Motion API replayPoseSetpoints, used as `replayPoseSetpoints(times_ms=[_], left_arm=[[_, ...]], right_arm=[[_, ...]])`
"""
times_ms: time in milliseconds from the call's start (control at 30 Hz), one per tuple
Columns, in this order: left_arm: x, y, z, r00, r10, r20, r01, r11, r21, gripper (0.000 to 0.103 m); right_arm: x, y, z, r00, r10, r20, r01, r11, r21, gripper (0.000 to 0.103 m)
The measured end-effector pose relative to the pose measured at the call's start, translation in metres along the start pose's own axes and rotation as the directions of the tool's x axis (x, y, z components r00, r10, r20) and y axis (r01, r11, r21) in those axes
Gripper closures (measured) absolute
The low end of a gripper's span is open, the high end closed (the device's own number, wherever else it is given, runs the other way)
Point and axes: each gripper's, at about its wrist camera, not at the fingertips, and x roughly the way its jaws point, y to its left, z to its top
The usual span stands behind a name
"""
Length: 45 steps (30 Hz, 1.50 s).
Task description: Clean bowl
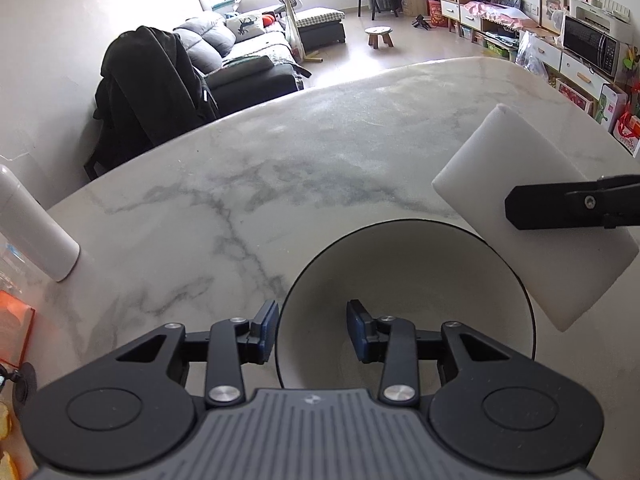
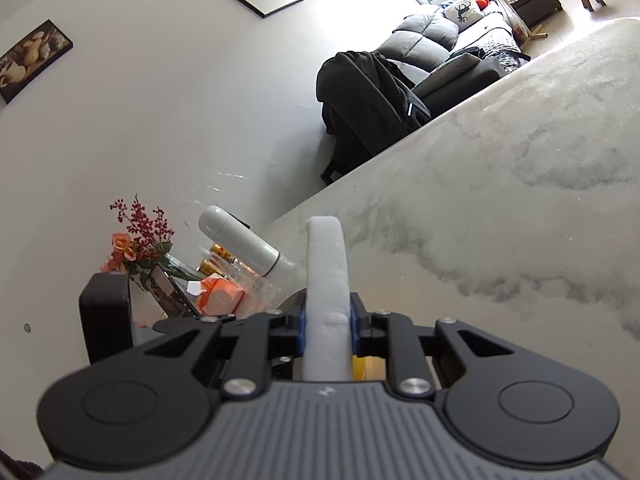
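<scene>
The left gripper (image 1: 313, 330) stands open, its pads straddling the near rim of the bowl (image 1: 404, 300) (white inside, dark outside) on the marble table (image 1: 240, 184). At the bowl's two o'clock, the right gripper (image 2: 329, 326) pinches a white sponge (image 1: 520, 208).

my left claw (image 1: 312, 330) hangs with its jaws apart, one blue pad on each side of the bowl (image 1: 404, 304) rim. my right claw (image 2: 328, 332) reaches in from the right, jaws pinched on the white sponge (image 2: 326, 276), which stands edge-on between them.
</scene>
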Motion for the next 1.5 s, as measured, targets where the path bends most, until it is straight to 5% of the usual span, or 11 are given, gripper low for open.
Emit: replayPoseSetpoints(times_ms=[267, 433, 567, 700, 1133, 1500], left_arm=[[-0.041, -0.001, -0.004, 0.995, 0.004, 0.097, -0.005, 1.0, 0.007, 0.054], [-0.063, -0.014, -0.009, 0.985, -0.093, 0.143, 0.088, 0.995, 0.043, 0.054], [-0.063, -0.033, -0.013, 0.98, -0.149, 0.134, 0.136, 0.985, 0.104, 0.054], [-0.056, -0.047, -0.018, 0.986, -0.114, 0.121, 0.096, 0.985, 0.141, 0.059], [-0.06, -0.048, -0.019, 0.982, -0.119, 0.149, 0.101, 0.987, 0.121, 0.06], [-0.06, -0.054, -0.018, 0.971, -0.201, 0.127, 0.184, 0.973, 0.136, 0.06]], right_arm=[[0.001, -0.001, -0.003, 0.999, -0.047, -0.001, 0.047, 0.999, -0.002, 0.081], [0.001, 0.001, -0.004, 0.999, -0.048, 0.006, 0.048, 0.999, -0.002, 0.081], [-0.001, 0.0, -0.004, 0.998, -0.054, 0.023, 0.053, 0.998, 0.017, 0.082], [-0.002, 0.0, -0.004, 0.998, -0.063, 0.025, 0.062, 0.998, 0.022, 0.082], [0.003, -0.001, -0.006, 0.993, -0.117, -0.016, 0.117, 0.993, 0.027, 0.081], [0.002, -0.001, -0.006, 0.994, -0.113, -0.001, 0.113, 0.993, 0.034, 0.081]])
